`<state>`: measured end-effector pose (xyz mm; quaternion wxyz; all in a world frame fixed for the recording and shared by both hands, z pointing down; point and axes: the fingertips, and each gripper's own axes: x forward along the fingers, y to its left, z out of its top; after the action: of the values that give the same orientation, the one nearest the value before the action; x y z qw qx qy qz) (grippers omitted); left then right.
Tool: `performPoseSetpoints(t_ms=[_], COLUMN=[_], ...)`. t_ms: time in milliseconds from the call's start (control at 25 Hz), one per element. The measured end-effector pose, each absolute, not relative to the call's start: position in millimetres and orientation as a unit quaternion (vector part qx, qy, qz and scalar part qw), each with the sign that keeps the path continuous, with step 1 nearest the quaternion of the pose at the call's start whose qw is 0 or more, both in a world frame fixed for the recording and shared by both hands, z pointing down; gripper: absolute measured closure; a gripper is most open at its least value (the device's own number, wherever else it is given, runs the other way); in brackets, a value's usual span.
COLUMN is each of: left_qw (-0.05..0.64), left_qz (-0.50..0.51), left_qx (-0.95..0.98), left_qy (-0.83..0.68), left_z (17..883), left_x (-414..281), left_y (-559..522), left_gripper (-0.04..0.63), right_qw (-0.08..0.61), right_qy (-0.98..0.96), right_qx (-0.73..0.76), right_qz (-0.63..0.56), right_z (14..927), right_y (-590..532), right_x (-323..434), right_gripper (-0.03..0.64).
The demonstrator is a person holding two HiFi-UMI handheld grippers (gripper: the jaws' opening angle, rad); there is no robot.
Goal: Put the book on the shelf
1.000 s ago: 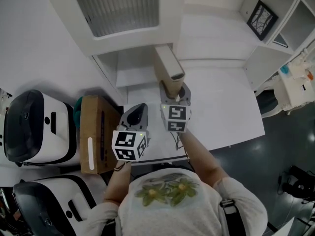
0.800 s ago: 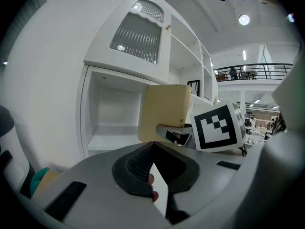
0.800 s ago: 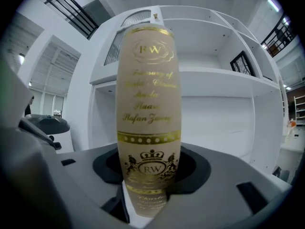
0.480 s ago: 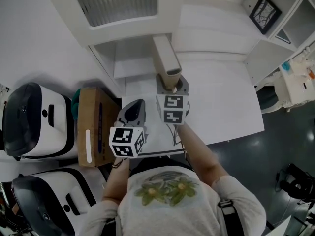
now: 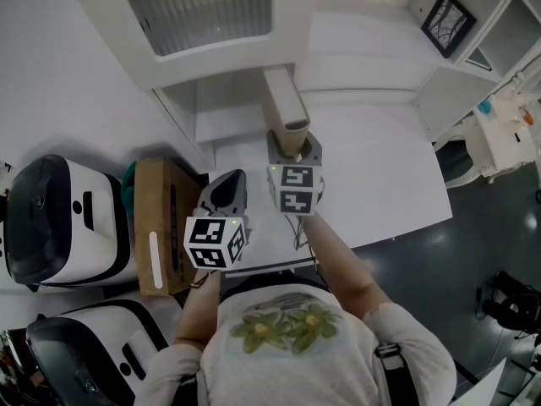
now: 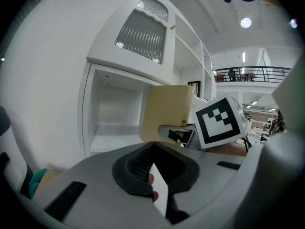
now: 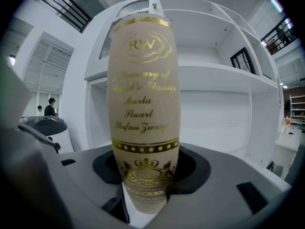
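The right gripper (image 5: 293,148) is clenched on one end of a beige book (image 7: 143,104), which is held out toward the white shelf (image 5: 221,108) above the bench (image 5: 380,176). The left gripper (image 5: 226,191) hangs beside it, jaws pressed together and empty.

- The book (image 7: 143,104) is pale cream, with gold lettering, a gold dotted band and a gold crown emblem on its spine.
- The shelf (image 5: 363,49) is plain white.
- The right gripper (image 5: 294,146) and the left gripper (image 5: 228,186) are grey; each cube bears black-and-white square markers.
- The cardboard box (image 5: 161,227) is brown.
- The person's shirt (image 5: 292,349) is light grey with a green-and-yellow flower print.
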<state>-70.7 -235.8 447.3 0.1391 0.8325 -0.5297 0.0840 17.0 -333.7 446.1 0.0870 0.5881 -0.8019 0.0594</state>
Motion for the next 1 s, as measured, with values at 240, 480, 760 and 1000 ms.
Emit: performPoseSetpoints(t_ms=[240, 480, 760, 1000], left_qw=[0.134, 0.134, 0.136, 0.138], left_qz=[0.084, 0.081, 0.082, 0.081], left_qx=[0.84, 0.841, 0.839, 0.837], left_qy=[-0.519, -0.517, -0.52, -0.524], left_z=[443, 440, 442, 442], left_x=[-72, -73, -81, -86], left_y=[-244, -250, -254, -260], left_gripper=[0.571, 0.571, 0.571, 0.571], right_qw=[0.084, 0.086, 0.086, 0.085], right_qy=[-0.797, -0.796, -0.79, -0.783], right_qx=[0.594, 0.596, 0.602, 0.612], right_qz=[0.062, 0.065, 0.07, 0.069], right_z=[442, 443, 441, 440], right_y=[-341, -348, -356, -364], right_x=[15, 13, 10, 9], right_gripper=[0.385, 0.385, 0.385, 0.385])
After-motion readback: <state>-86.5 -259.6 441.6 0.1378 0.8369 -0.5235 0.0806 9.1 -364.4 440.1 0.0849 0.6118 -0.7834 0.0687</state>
